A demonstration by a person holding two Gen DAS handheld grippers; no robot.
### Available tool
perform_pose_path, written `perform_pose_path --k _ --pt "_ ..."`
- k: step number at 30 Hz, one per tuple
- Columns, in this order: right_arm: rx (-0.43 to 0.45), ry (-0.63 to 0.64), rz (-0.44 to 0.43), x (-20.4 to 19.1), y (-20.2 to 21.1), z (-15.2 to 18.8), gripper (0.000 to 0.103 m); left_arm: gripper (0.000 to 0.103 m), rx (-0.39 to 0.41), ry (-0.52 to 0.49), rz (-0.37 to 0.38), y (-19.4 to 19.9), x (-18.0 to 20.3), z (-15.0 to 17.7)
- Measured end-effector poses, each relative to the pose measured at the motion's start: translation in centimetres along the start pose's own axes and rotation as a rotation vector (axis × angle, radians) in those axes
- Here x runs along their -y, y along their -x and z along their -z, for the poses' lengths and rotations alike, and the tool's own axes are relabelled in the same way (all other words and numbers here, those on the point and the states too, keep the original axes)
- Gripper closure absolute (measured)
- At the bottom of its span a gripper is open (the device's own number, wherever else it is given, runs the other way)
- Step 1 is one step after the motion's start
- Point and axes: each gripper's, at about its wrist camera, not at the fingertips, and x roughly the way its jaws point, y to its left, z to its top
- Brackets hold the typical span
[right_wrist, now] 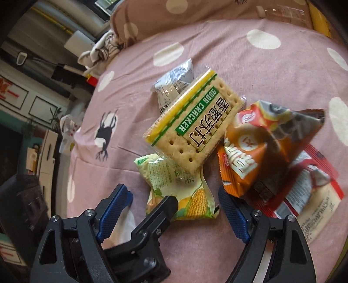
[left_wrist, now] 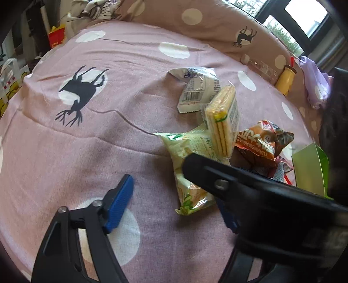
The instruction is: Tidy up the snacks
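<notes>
A heap of snack packets lies on a pink spotted bedsheet (left_wrist: 108,152). A green corn snack packet (left_wrist: 189,156) (right_wrist: 180,191) lies nearest. A soda cracker pack (left_wrist: 224,117) (right_wrist: 191,128) leans on it. A silver packet (left_wrist: 195,89) (right_wrist: 174,80) lies behind, an orange packet (left_wrist: 263,141) (right_wrist: 265,152) to the right, a red-and-white packet (right_wrist: 311,196) under it. My left gripper (left_wrist: 174,202) is open, close to the corn packet. My right gripper (right_wrist: 174,206) is open around the corn packet's near end. The other gripper crosses each view.
A brown spotted pillow (left_wrist: 217,24) runs along the back. A yellow bottle (left_wrist: 286,78) and a clear bottle (left_wrist: 261,67) lie against it. A green box (left_wrist: 308,169) stands at the right. A window (left_wrist: 304,17) is behind; furniture is left of the bed.
</notes>
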Motion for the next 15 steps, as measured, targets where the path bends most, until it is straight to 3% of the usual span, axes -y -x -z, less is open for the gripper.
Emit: perform_pose_path --k 3,7,11,15 --pt "0.011 0.018 0.01 -0.3 -0.7 -0.1 0.027 0.047 0.002 -0.017 0.02 -0.3 0.3 -0.1" --pt "0.007 0.032 -0.005 -0.3 -0.7 -0.1 0.043 0.068 -0.004 -0.044 0.067 -0.6 1.0 0.0" --pt "0.011 0.023 -0.02 0.1 -0.4 0.1 0.054 0.074 0.016 -0.075 0.074 -0.3 1.7 0.2" --pt "0.018 0.016 -0.066 0.1 0.4 0.7 0.057 0.077 0.027 -0.091 0.081 0.7 1.9 0.5"
